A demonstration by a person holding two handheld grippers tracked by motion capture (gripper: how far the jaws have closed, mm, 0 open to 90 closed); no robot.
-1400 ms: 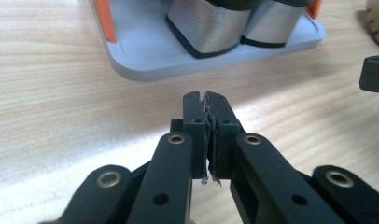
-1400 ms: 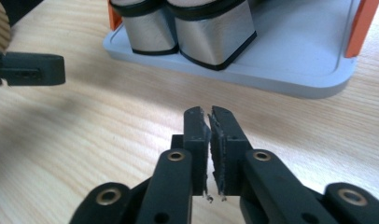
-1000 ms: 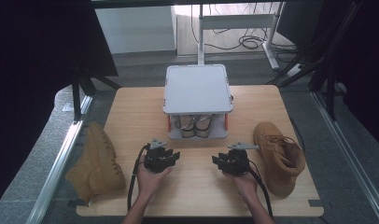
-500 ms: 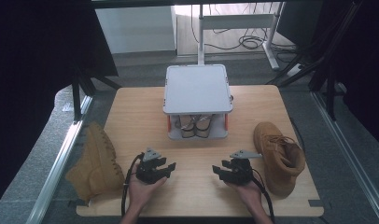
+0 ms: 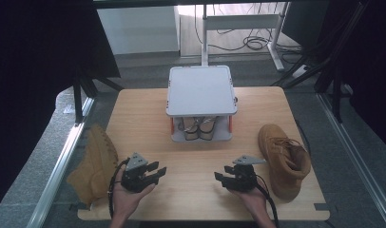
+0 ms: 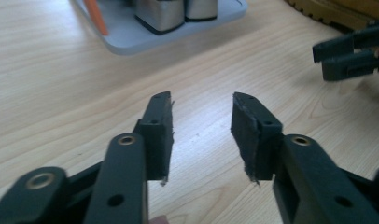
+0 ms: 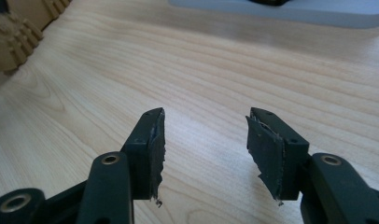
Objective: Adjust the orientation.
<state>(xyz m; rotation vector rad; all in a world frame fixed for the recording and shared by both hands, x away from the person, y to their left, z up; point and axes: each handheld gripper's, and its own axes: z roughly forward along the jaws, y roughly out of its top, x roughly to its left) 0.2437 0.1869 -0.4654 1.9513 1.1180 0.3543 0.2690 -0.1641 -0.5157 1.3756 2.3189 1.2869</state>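
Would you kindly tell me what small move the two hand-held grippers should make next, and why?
Probably swing each outward toward its nearest boot. The left hand-held gripper and the right hand-held gripper both hover open and empty over bare table, pointing at each other, while the left boot and right boot lie untouched at the edges.

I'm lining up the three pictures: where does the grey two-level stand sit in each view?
High view: the grey stand is at the centre, on the far half of the table.
Left gripper view: the stand's base and an orange post are on the top edge, left of centre.
Right gripper view: a strip of the stand's base runs along the top edge, at right.
Shared landmark: the light wooden table beneath it.
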